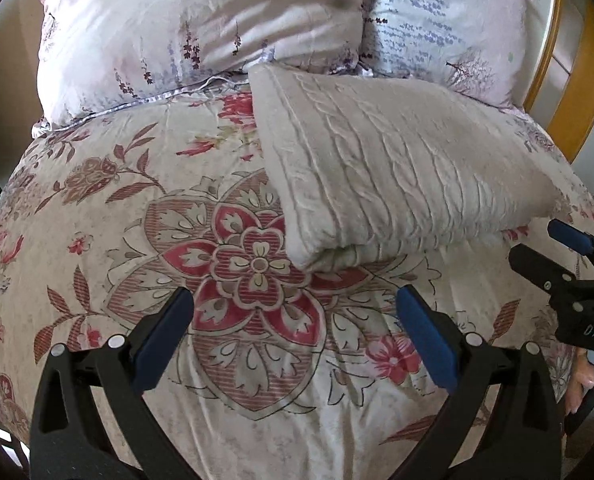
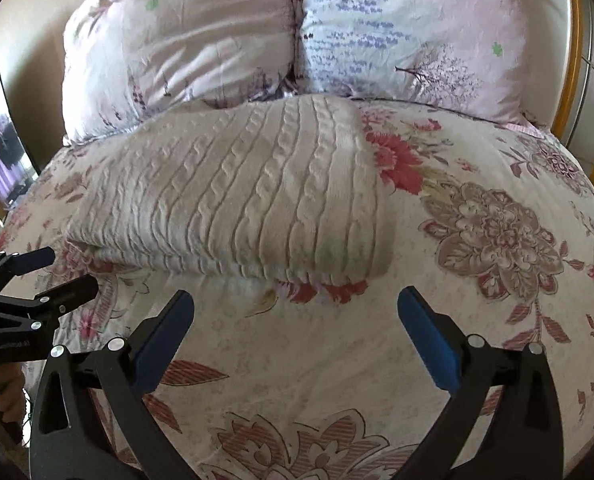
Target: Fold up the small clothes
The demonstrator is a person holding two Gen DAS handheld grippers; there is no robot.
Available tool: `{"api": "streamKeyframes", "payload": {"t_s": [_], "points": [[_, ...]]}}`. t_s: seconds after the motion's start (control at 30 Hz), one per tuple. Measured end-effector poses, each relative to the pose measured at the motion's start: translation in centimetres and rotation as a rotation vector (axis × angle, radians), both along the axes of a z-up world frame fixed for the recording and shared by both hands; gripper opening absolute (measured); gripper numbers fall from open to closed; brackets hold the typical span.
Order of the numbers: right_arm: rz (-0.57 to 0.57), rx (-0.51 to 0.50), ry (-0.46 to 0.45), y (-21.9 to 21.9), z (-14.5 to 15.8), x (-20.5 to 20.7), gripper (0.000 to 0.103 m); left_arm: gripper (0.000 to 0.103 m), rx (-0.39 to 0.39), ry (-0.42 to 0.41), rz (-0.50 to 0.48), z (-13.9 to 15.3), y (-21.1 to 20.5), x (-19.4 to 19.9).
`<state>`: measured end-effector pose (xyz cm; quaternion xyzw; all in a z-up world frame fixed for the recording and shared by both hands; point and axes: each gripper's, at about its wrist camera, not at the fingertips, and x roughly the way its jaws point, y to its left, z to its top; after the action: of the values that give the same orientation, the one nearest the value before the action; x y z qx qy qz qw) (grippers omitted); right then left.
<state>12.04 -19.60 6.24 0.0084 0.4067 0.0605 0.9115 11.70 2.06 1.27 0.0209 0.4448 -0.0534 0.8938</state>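
We see through two fisheye cameras, each looking forward and steeply down between its own black, blue-padded fingers at the lower frame edge. Both sit close above the floral red-and-cream bedspread (image 1: 109,208), facing the pale lilac printed pillows (image 1: 201,28) along the top. Both views share the folded cream cable-knit garment (image 1: 409,168): right of centre in the left view, left of centre in the right.

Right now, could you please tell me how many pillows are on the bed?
2. One pillow lies at the head of the bed on the left of the picture, the other pillow beside it on the right, touching it. The folded sweater may hide more.
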Motion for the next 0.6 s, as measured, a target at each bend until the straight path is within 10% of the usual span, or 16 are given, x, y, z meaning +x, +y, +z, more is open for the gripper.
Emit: {"api": "streamKeyframes", "payload": {"t_s": [0.6], "points": [[-0.063, -0.067, 0.081, 0.3, -1.6, 0.7, 0.102, 0.101, 0.041, -0.012, 0.02, -0.7, -0.5, 0.2]]}}
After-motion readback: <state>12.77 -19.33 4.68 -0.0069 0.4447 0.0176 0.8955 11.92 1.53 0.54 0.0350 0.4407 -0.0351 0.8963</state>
